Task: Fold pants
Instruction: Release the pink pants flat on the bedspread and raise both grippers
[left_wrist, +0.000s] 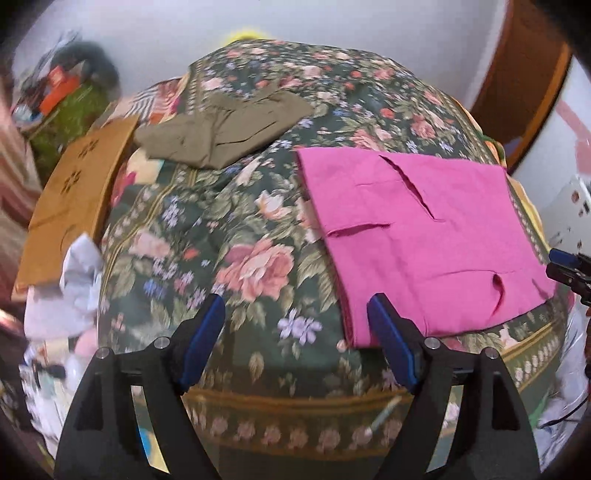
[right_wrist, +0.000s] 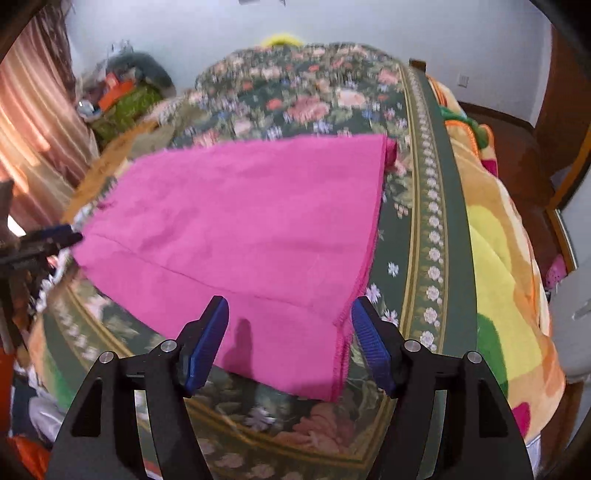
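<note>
Pink pants (left_wrist: 424, 236) lie folded flat on the floral bedspread (left_wrist: 229, 236); they also show in the right wrist view (right_wrist: 251, 221). My left gripper (left_wrist: 295, 325) is open and empty, above the bedspread just left of the pants' near left corner. My right gripper (right_wrist: 290, 325) is open and empty, hovering over the pants' near right corner with the hem edge between its fingers. The right gripper's tip shows at the far right of the left wrist view (left_wrist: 570, 267). The left gripper's tip shows at the left of the right wrist view (right_wrist: 55, 236).
Folded olive-green pants (left_wrist: 221, 129) lie further back on the bed. A brown board (left_wrist: 74, 199) and crumpled white cloth (left_wrist: 74, 288) sit at the left edge. A bright yellow-orange blanket (right_wrist: 498, 258) runs along the right side. Clutter (left_wrist: 62, 96) stands at the back left.
</note>
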